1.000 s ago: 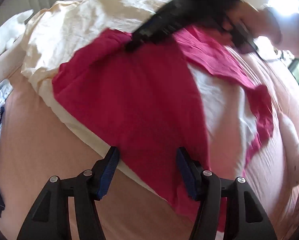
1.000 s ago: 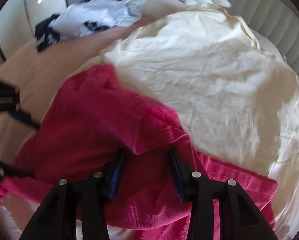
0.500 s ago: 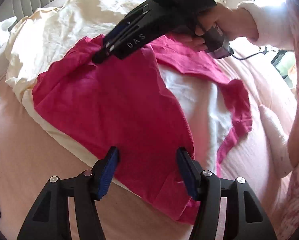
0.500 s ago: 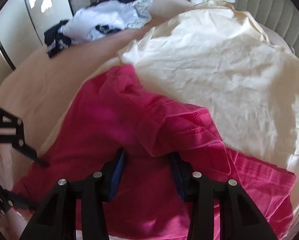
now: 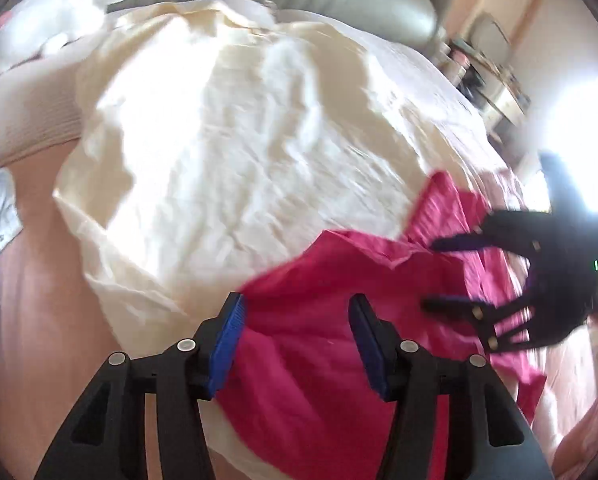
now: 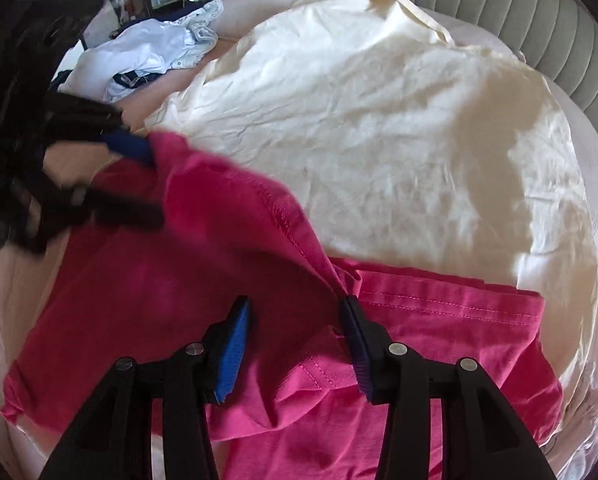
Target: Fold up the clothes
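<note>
Two tools work one pink shirt, which lies on the near edge of a cream sheet spread over the bed. Taking the sheet as landmark: the shirt covers its front edge, with a pile of pale clothes off the sheet's far-left corner in the right wrist view. The left tool hangs with its jaws spread, and the shirt's left edge runs up between them without either pad closing on it. The right tool is likewise released, its right pad just touching a raised seam fold of the shirt. The shirt's long axis runs across the sheet's front edge, from one tool to the other, and a doubled layer with a stitched hem lies on the right, so the coming fold looks to turn on that axis; the left tool sits nearer the free edge, the right nearer the raised fold. Against the frame half a second back, the left tool has swung toward the shirt's far-left edge, the cream sheet now fills its view, and the right tool has drawn away from the middle of the shirt.
</note>
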### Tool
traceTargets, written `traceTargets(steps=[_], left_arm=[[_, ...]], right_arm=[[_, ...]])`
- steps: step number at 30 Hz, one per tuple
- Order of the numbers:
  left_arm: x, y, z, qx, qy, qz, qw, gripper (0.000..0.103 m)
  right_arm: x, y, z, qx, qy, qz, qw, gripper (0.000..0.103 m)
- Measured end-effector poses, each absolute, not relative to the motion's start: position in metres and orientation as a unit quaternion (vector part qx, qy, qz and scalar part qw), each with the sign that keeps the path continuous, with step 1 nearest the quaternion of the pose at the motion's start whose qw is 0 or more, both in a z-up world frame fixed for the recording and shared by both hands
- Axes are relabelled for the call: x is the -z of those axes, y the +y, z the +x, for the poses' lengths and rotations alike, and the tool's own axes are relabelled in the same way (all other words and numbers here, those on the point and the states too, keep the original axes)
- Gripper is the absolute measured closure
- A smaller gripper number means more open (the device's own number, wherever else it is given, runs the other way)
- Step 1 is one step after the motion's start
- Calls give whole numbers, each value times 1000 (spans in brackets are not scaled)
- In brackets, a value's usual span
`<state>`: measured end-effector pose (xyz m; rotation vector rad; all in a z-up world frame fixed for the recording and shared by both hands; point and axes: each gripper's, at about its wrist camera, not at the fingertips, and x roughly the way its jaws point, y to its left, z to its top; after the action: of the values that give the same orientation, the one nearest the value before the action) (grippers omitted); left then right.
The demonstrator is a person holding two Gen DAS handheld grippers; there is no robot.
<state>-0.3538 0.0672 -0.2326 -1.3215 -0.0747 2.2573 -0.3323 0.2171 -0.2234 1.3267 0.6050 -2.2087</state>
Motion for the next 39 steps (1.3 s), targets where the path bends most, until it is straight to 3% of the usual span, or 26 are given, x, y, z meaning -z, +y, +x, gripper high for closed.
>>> traceTargets(steps=[2, 4, 8, 11, 12, 13, 15, 18, 20, 22, 26, 30, 33, 37, 39], left_arm=[[231, 43, -369, -839, -71, -494, 217, 51], [228, 43, -370, -842, -59, -495, 205, 53], [207, 93, -329, -861, 90, -434, 251, 53], [216, 132, -301, -849, 195, -413, 268, 53], [232, 140, -295, -836, 251, -416, 255, 53], [249, 149, -290, -820, 307, -419, 241, 50], [257, 141, -272, -832, 340, -382, 217, 50], [239, 125, -256, -831, 283, -424, 223, 50], [228, 131, -237, -827, 238, -418, 291, 50], [240, 151, -225, -779, 235, -455, 362, 50], [242, 152, -242, -780, 272, -437, 356, 48], [241, 121, -312, -806, 227, -461, 293, 48], [241, 102, -346, -801, 168, -499, 285, 52], [213, 128, -292, -810, 187, -438, 341, 53], [223, 145, -250, -788, 217, -444, 368, 52]], right_arm=[[217, 225, -333, 814, 210, 483, 245, 46], [206, 233, -335, 828, 176, 471, 249, 46], [197, 227, -332, 852, 157, 433, 247, 46], [217, 210, -341, 867, 237, 413, 149, 42], [216, 216, -342, 866, 228, 418, 150, 42], [213, 224, -341, 868, 215, 421, 155, 40], [206, 239, -341, 870, 188, 426, 164, 30], [196, 262, -340, 871, 147, 433, 177, 30], [189, 277, -339, 871, 120, 438, 186, 30], [194, 255, -326, 847, 147, 454, 236, 30], [218, 222, -299, 811, 230, 468, 265, 30], [230, 245, -297, 810, 173, 502, 249, 30], [224, 253, -294, 818, 179, 496, 231, 30], [200, 260, -289, 848, 134, 450, 245, 30], [209, 247, -287, 839, 167, 453, 252, 30]])
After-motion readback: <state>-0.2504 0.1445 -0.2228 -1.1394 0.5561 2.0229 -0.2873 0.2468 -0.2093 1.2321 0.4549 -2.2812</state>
